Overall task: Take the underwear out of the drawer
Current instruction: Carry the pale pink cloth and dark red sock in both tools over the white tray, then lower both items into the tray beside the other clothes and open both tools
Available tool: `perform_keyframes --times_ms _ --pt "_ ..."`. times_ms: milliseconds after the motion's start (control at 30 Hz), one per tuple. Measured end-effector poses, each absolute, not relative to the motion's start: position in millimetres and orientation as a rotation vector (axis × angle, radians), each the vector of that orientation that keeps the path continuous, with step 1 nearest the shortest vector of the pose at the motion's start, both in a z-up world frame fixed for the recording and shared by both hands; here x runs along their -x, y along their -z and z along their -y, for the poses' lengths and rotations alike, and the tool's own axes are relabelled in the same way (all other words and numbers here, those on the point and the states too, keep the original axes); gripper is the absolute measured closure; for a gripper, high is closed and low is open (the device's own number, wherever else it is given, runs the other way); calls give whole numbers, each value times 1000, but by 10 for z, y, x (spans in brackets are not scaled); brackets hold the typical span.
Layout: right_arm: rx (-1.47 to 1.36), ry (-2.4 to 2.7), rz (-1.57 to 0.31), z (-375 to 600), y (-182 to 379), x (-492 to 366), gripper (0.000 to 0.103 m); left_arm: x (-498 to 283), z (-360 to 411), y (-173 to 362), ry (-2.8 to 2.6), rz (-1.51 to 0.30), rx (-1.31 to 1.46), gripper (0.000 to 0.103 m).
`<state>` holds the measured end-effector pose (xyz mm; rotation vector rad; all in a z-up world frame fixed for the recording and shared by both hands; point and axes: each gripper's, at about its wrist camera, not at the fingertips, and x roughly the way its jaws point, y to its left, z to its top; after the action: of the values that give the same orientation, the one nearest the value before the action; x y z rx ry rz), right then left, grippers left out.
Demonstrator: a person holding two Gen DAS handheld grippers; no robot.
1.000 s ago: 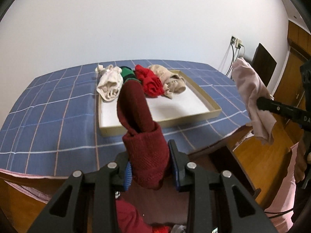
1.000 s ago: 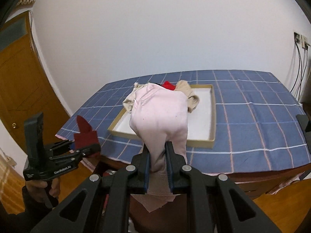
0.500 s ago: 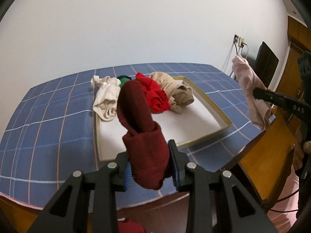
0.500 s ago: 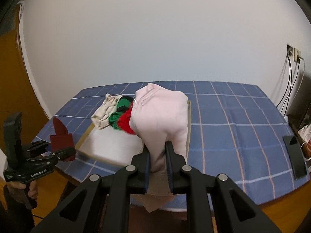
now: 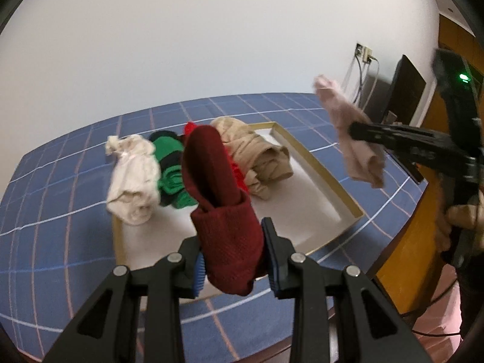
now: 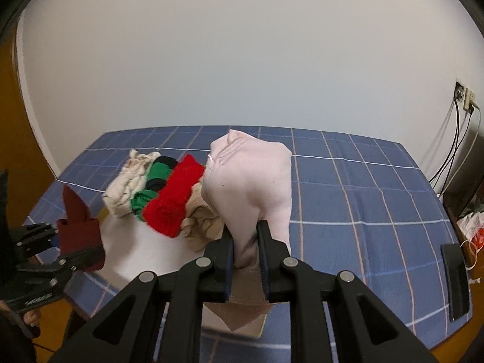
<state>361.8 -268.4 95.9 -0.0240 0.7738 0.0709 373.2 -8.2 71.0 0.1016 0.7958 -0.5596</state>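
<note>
left hand-held gripper [image 5: 233, 260] pinches maroon underwear [image 5: 220, 199], right hand-held gripper [image 6: 245, 257] pink underwear [image 6: 254, 187]; tray [image 5: 317, 163] prob half hidden.

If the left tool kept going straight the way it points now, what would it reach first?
Probably the white floor of the shallow tray, short of the green garment and red garment; the maroon garment the left tool grips hides the exact line.

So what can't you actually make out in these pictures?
- Drawer: in neither view.
- Tray floor, right wrist view: hidden behind the pink garment.
- Pink garment, left wrist view: motion-blurred.
- Garment pile: what each piece is, too crumpled to tell.
- Maroon garment: lower end hidden by the left gripper.
</note>
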Motion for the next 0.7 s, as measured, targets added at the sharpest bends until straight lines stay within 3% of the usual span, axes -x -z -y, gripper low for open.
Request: perform_keyframes --times_ms 700 --pt "54 -79 -935 2932 -242 -4747 87 -4239 1283 -163 872 -1009 -253 72"
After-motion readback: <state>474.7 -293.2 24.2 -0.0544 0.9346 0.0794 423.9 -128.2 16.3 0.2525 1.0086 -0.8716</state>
